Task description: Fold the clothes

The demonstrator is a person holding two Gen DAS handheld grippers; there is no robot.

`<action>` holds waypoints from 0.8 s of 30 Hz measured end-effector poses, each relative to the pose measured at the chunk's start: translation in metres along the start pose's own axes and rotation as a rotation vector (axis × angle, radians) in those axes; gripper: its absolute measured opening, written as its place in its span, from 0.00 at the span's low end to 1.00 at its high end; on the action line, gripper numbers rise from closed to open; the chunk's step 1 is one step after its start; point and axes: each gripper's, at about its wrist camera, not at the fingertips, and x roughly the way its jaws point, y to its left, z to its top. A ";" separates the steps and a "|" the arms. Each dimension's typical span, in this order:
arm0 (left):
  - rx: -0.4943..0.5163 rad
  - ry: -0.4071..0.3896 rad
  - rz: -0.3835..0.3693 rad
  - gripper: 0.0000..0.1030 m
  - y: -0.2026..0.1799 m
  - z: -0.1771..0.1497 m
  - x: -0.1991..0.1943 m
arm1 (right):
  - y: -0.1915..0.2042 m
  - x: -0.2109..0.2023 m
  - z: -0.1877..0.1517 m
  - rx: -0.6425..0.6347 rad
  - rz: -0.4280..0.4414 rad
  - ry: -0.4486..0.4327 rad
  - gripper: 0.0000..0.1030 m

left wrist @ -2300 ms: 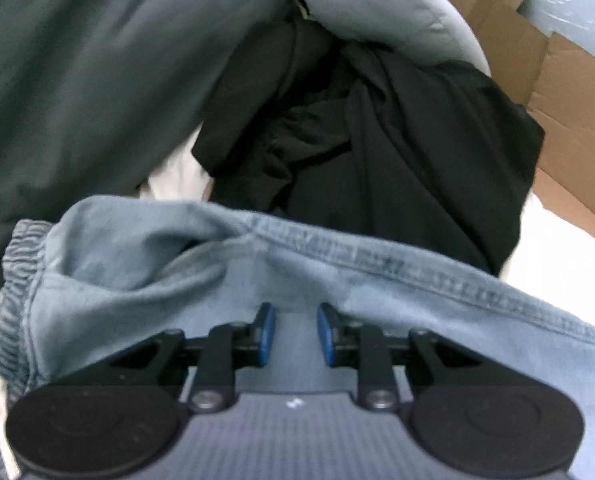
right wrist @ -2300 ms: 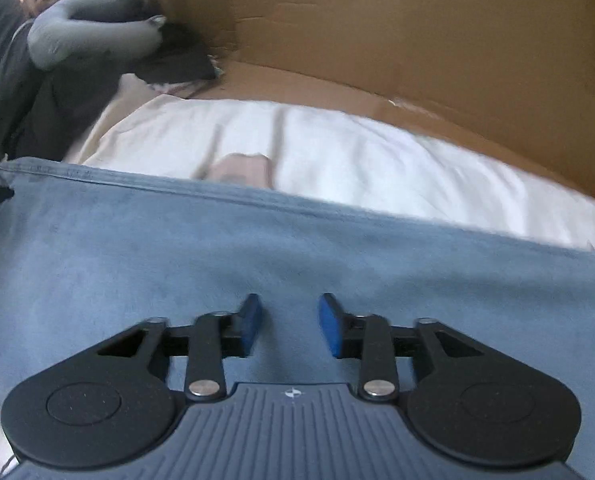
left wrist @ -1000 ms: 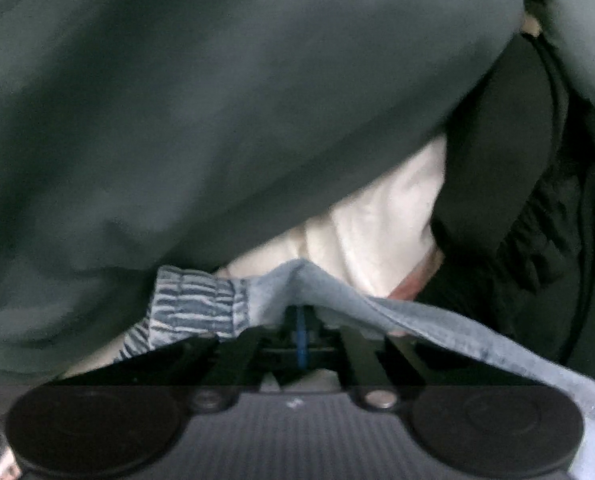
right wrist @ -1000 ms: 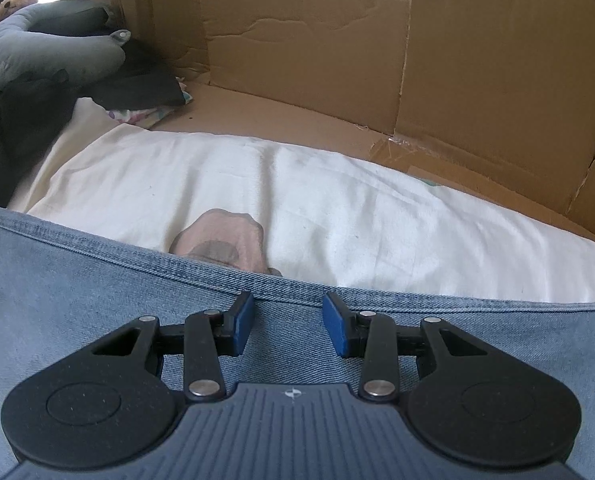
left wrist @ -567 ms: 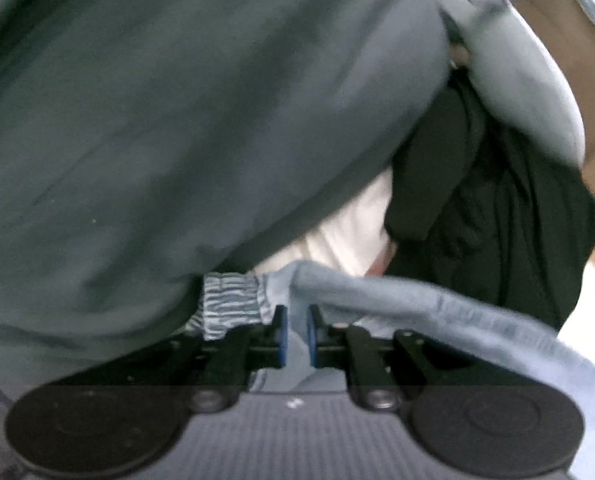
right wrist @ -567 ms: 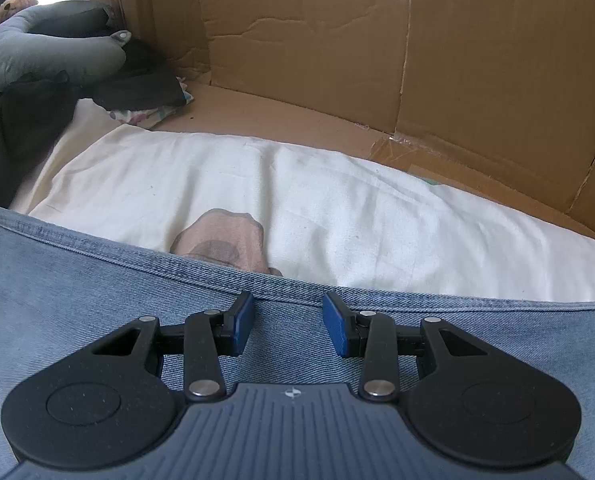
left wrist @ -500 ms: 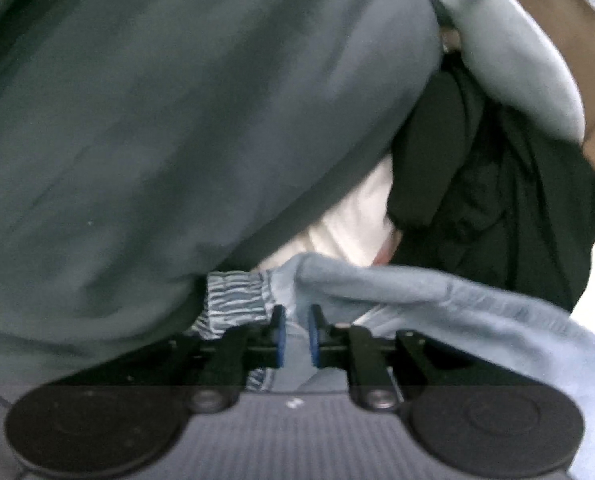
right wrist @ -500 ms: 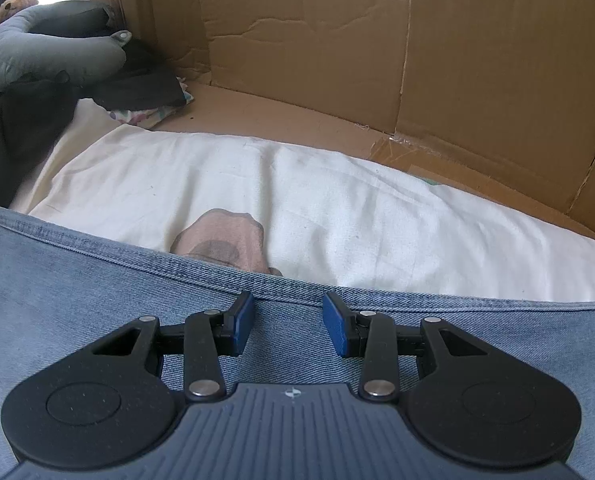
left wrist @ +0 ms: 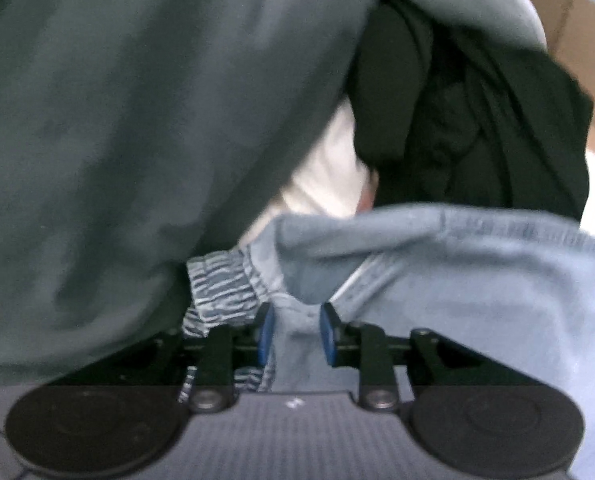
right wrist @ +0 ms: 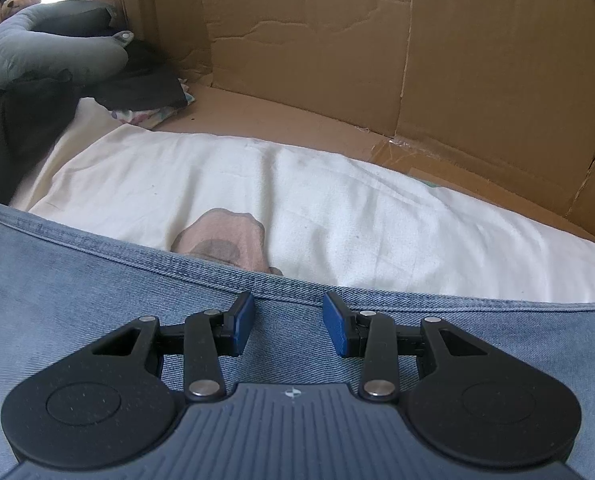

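Lying nearest, pale blue denim trousers (right wrist: 97, 300) spread across a white sheet (right wrist: 337, 208) under the right gripper (right wrist: 288, 328), fingers apart above them, while the left gripper (left wrist: 293, 334) is opening around their elastic-waist fold, cardboard walls (right wrist: 417, 60) beyond.

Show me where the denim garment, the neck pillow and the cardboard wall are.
denim garment (right wrist: 97, 280): right wrist view, flat cloth below its hem.
neck pillow (right wrist: 49, 54): right wrist view, its curved middle.
cardboard wall (right wrist: 477, 60): right wrist view, right panel.
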 end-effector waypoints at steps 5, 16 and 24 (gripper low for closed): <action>-0.026 -0.009 0.038 0.31 0.007 -0.006 0.017 | -0.001 0.000 0.000 -0.001 0.002 -0.002 0.43; -0.165 -0.079 0.126 0.29 0.004 0.000 0.033 | -0.001 0.001 0.001 -0.006 -0.003 -0.005 0.43; -0.161 -0.096 0.015 0.25 0.014 -0.015 -0.011 | -0.001 0.001 0.001 0.000 0.000 -0.003 0.43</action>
